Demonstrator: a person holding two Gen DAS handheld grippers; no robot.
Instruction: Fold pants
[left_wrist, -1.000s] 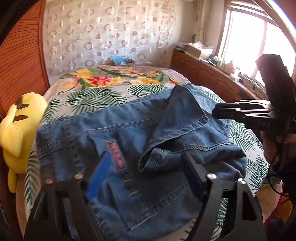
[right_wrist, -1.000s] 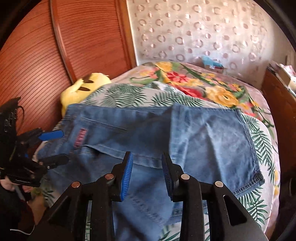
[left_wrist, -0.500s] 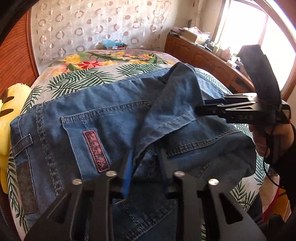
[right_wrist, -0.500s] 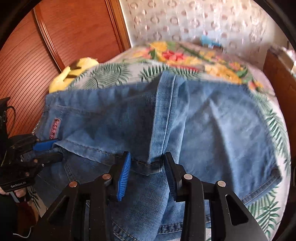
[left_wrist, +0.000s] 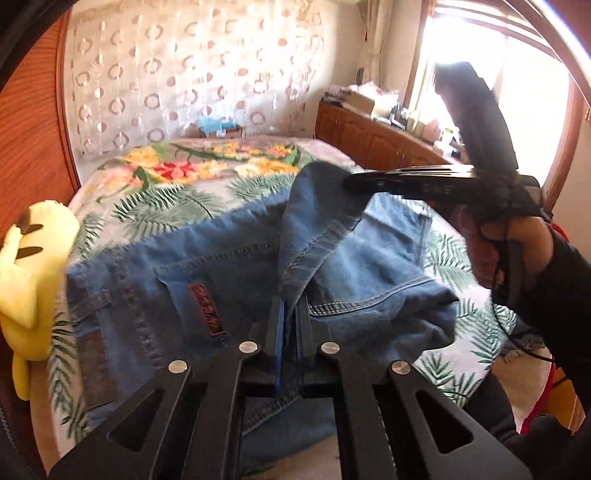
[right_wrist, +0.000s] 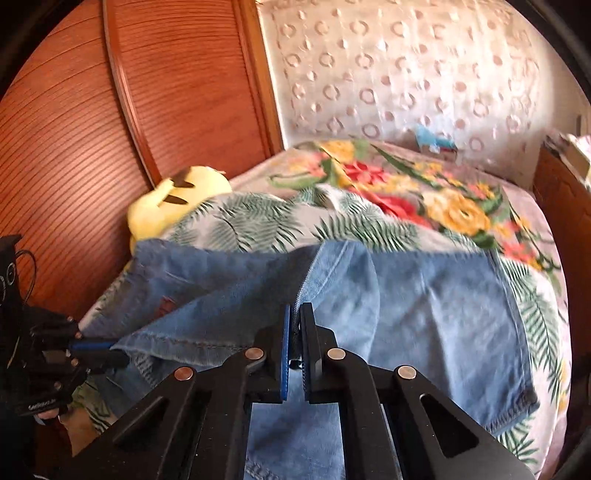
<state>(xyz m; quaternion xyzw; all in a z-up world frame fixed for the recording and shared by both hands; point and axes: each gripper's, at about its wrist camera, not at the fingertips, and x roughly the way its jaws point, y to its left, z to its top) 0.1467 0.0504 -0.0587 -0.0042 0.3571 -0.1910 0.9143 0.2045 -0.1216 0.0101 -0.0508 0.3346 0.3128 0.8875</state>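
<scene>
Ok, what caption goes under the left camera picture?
Both tools, left tool and right tool, pinch the jeans hem on the flowery bed.

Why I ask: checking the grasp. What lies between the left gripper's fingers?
A hemmed fold of the blue denim pants is pinched between the left gripper fingers, shown in the left wrist view.

- The denim pinched in the left gripper (left_wrist: 290, 321) disappears between its closed pads, so the held edge itself is hidden.
- The same holds at the right gripper (right_wrist: 294, 325), whose pads cover the jeans' (right_wrist: 424, 306) hem.
- Under the right gripper's black frame, the near part of the jeans is cut off by the picture's lower edge.
- The yellow plush toy (left_wrist: 27, 280), left of the left gripper, runs out of frame.
- Items on the wooden cabinet (left_wrist: 373, 136), beyond the left gripper, are too small and glare-washed to name.
- The flowered bedspread (right_wrist: 406, 192) is smeared by motion.
</scene>
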